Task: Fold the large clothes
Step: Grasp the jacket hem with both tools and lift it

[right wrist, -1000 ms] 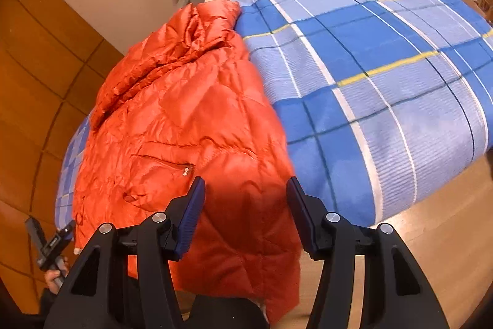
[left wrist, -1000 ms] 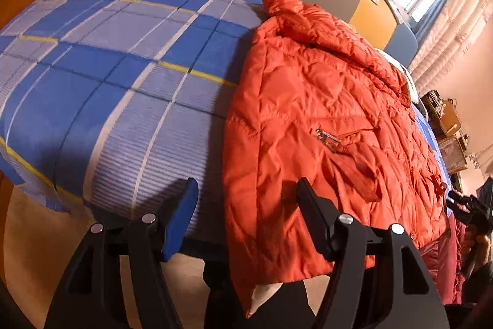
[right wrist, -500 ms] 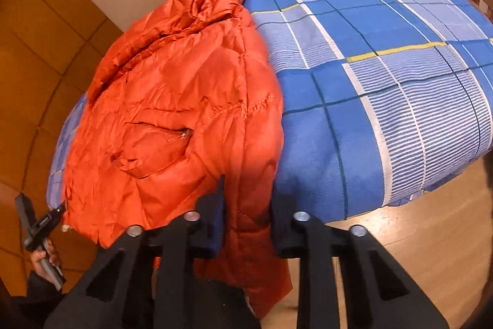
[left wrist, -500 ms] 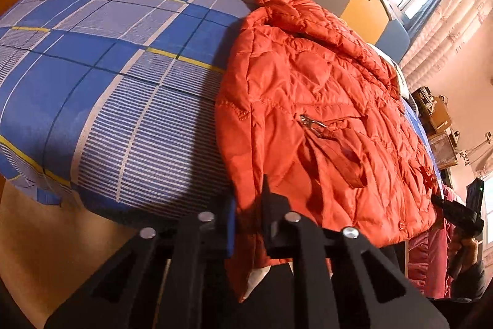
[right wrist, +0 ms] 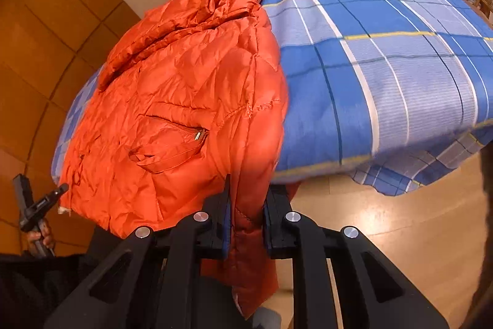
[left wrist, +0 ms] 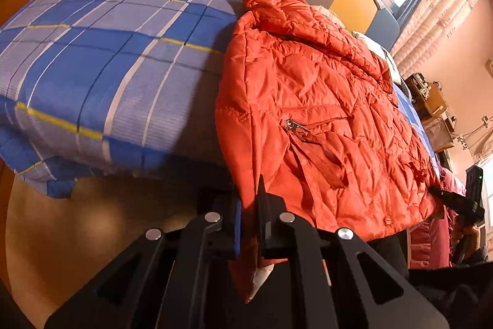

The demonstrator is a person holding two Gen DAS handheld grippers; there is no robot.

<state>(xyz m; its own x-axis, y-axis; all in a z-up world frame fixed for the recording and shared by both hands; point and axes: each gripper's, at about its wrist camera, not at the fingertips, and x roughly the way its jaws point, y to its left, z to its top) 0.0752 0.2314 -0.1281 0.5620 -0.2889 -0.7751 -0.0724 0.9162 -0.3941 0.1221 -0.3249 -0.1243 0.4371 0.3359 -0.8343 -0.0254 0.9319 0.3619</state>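
While the left gripper (left wrist: 249,215) is clamped on the orange jacket (left wrist: 323,113), lying across the bed (left wrist: 107,67), the right gripper (right wrist: 246,224) is closing on its hem; slick padding could slip free if tugged unevenly.

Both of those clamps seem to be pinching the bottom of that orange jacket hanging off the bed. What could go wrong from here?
1. The jacket is puffy and slick. The left gripper pinches only a thin edge, so the cloth might slip out when lifted.
2. The right gripper is closing on a thick bunched fold, which may drag the jacket unevenly.
3. Part of the jacket hangs off the bed, so a pull toward the person could slide it onto the floor.
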